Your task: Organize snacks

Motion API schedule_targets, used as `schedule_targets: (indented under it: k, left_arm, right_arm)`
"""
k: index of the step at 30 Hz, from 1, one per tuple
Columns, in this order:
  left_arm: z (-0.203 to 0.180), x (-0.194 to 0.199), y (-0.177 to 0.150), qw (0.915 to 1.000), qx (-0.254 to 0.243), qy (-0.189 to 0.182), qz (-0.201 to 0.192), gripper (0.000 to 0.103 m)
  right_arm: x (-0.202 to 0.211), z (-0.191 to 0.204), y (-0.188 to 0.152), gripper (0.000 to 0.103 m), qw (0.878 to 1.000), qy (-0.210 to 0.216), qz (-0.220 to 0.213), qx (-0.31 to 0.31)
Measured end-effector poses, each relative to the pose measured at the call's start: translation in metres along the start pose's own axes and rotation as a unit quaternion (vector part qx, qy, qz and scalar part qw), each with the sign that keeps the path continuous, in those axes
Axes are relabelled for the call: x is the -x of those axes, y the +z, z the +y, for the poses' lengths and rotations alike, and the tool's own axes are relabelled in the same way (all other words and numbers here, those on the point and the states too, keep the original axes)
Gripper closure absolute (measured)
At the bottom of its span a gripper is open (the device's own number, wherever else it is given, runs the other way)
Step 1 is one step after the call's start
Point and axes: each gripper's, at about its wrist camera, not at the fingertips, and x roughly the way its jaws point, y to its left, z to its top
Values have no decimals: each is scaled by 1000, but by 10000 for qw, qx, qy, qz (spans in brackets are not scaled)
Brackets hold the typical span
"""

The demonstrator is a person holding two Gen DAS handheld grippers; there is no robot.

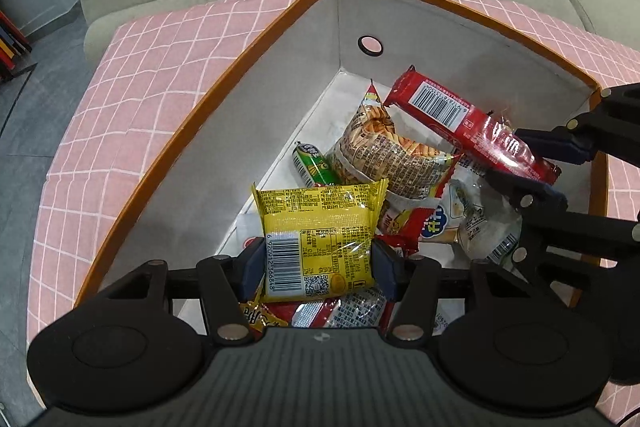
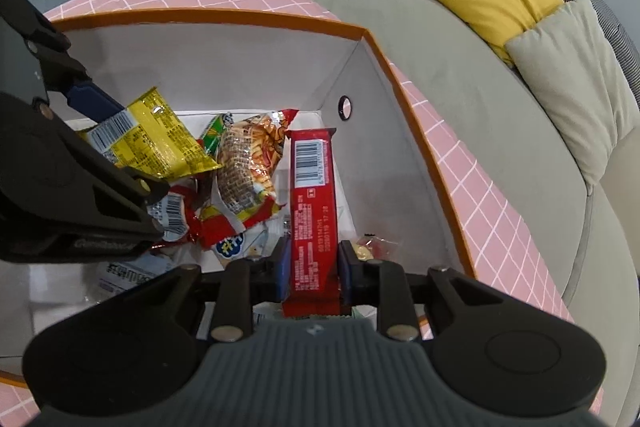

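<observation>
Left wrist view, left gripper [image 1: 318, 267] clamped on yellow packet [image 1: 320, 235] over orange-rimmed box [image 1: 192, 119]; right gripper [image 2: 312, 275] pinched red bar [image 2: 312, 211].

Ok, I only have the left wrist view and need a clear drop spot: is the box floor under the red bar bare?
Observer: Mostly. In the right wrist view the box floor to the right of the red bar is bare white.
Operator: Anything small there?
Observer: A small red and yellow sweet lies close beside the right gripper.
Operator: How is the bar held?
Observer: Both pads press its near end, and its barcode end points towards the hole in the wall.
</observation>
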Motion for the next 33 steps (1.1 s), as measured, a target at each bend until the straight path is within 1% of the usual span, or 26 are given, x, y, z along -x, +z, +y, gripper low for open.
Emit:
schedule_targets:
  k: [3, 4, 9, 13, 15, 17, 22, 28, 33]
  left_arm:
    - [-2, 2, 0, 10000, -28, 22, -22, 38]
    - [-2, 3, 0, 10000, -37, 28, -27, 37]
    - [-2, 4, 0, 9999, -57, 54, -68, 28]
    - [-2, 11, 0, 9998, -111, 54, -162, 23]
    - [-3, 16, 1, 9996, -136, 73, -227, 17]
    - [-2, 22, 1, 9994, -144, 58, -302, 17]
    - [1, 42, -1, 9986, -38, 66, -522, 15]
    - [3, 70, -8, 9956, 201, 115, -912, 15]
    - [0, 90, -19, 9931, 319, 83, -1130, 14]
  right_arm:
    - [2, 1, -1, 81, 10000, -9, -16, 10]
    - [3, 2, -2, 79, 10000, -8, -32, 13]
    - [11, 3, -4, 73, 9999, -21, -88, 56]
    - [17, -2, -3, 64, 10000, -50, -81, 21]
    - [20, -6, -3, 60, 10000, -33, -81, -46]
    - [26, -10, -2, 54, 9999, -56, -124, -106]
    - [46, -17, -5, 46, 9992, -100, -287, -260]
    - [74, -21, -17, 45, 9968, -107, -489, -624]
    - [95, -21, -34, 45, 9922, -122, -605, -1082]
